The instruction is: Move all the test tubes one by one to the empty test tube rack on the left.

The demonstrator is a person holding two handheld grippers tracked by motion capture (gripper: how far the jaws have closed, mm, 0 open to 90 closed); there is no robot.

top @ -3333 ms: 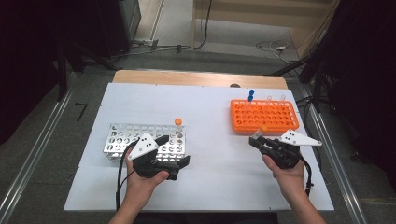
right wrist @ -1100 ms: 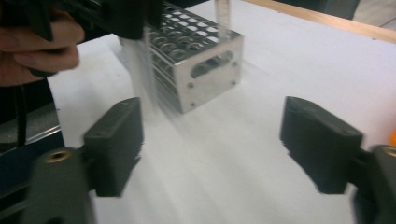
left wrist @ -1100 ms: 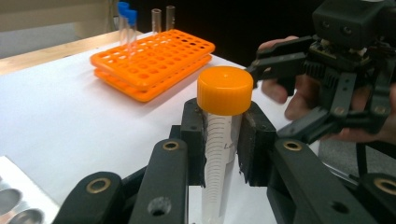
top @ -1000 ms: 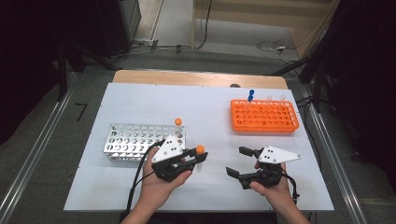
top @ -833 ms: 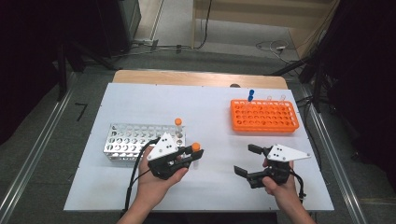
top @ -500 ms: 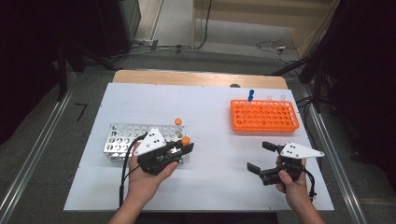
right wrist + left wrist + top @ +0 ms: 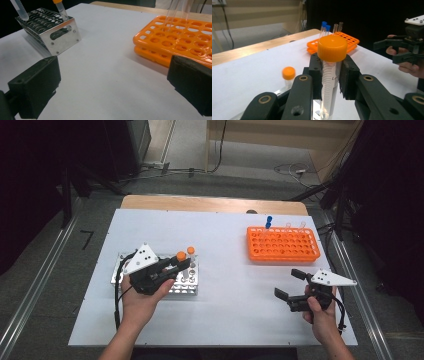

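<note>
My left gripper is shut on a clear tube with an orange cap, held tilted above the right end of the metal rack. In the left gripper view the pads clamp the tube just under its cap. A second orange-capped tube stands in that rack. My right gripper hovers near the table's front right, its jaws wide and just opened further, with nothing between them. In the right gripper view, bare table lies between the two pads.
An orange rack sits at the back right with a blue-capped tube and two clear tubes at its far edge. A white sheet covers the table, and a wooden strip runs along its far edge.
My left gripper carried the orange-capped tube from the table's middle leftward to above the metal rack. My right gripper drew away to the right and its jaws spread wider.
</note>
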